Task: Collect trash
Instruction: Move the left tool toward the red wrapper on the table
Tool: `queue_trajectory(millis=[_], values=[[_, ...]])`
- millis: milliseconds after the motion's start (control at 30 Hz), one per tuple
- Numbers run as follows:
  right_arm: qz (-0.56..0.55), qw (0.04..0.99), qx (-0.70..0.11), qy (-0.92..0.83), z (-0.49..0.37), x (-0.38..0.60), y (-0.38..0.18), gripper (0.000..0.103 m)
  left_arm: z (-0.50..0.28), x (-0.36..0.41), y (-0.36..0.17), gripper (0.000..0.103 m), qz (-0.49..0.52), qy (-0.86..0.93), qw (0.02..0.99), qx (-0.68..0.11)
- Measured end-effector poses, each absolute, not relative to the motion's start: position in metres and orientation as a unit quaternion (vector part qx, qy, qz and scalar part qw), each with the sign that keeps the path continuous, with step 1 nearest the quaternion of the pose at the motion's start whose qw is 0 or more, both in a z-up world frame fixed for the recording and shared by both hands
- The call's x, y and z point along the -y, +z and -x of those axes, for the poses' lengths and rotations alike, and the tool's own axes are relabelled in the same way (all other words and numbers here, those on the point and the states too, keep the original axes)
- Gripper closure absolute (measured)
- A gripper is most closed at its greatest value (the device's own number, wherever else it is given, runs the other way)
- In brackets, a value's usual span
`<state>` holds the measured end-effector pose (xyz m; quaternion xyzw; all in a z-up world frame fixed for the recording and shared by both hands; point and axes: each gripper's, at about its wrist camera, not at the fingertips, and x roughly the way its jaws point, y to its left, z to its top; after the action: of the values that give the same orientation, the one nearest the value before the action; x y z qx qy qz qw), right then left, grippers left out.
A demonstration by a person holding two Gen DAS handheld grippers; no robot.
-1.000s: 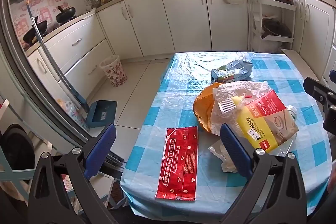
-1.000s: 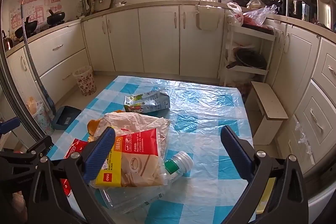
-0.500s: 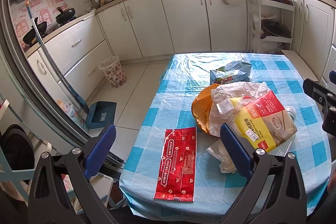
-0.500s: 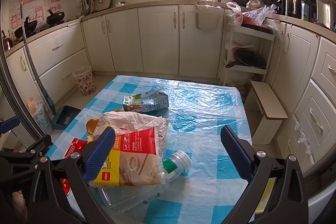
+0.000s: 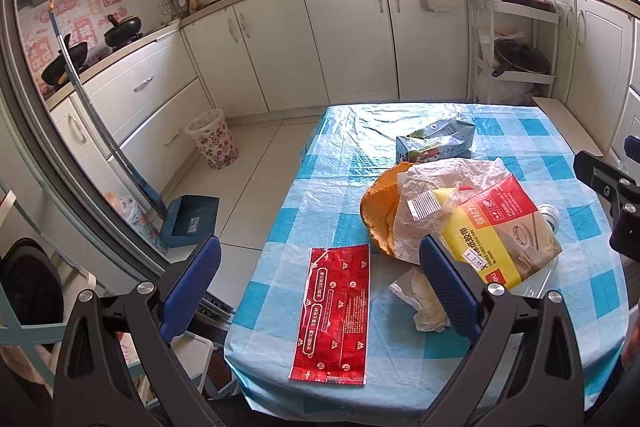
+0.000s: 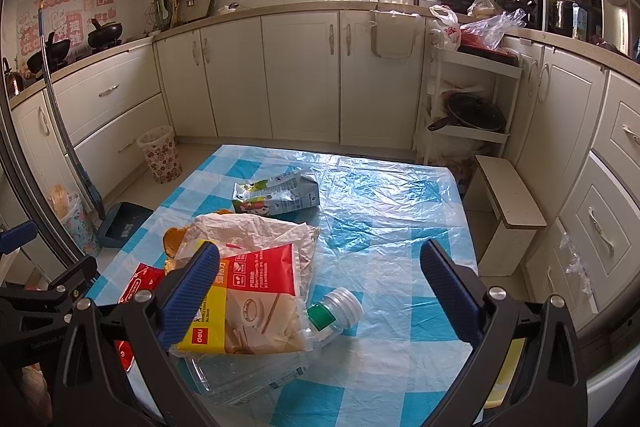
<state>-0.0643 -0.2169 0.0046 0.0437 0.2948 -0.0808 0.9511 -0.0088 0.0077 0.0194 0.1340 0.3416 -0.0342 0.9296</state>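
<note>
Both tools hang above the near end of the table [image 5: 340, 147], holding nothing. The left gripper [image 5: 320, 287] has its blue jaws spread wide over a flat red wrapper [image 5: 334, 315] by the table's near edge. The right gripper [image 6: 320, 291] is just as wide apart, above a clear plastic bottle [image 6: 320, 331] lying on its side under a red-and-yellow packet [image 6: 248, 303]. Crumpled white paper [image 6: 256, 231] and something orange [image 5: 380, 223] sit just behind. Farther along lies a crushed carton [image 6: 276, 197]. A patterned wastebasket [image 5: 212, 139] stands on the floor by the cabinets.
</note>
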Motion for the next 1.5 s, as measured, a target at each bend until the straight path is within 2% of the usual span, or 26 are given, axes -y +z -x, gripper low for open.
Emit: queue_trajectory(millis=[1233,1500], values=[[-0.043,0.948,-0.305,-0.076,0.060,0.218,0.000,0.007,0.015,-0.006,0.010,0.007,-0.149,-0.067,0.927,-0.339],[-0.052,0.942,-0.326,-0.061,0.056,0.221,-0.011,0.007,0.002,-0.029,-0.011,0.007,-0.164,-0.067,0.911,-0.373]])
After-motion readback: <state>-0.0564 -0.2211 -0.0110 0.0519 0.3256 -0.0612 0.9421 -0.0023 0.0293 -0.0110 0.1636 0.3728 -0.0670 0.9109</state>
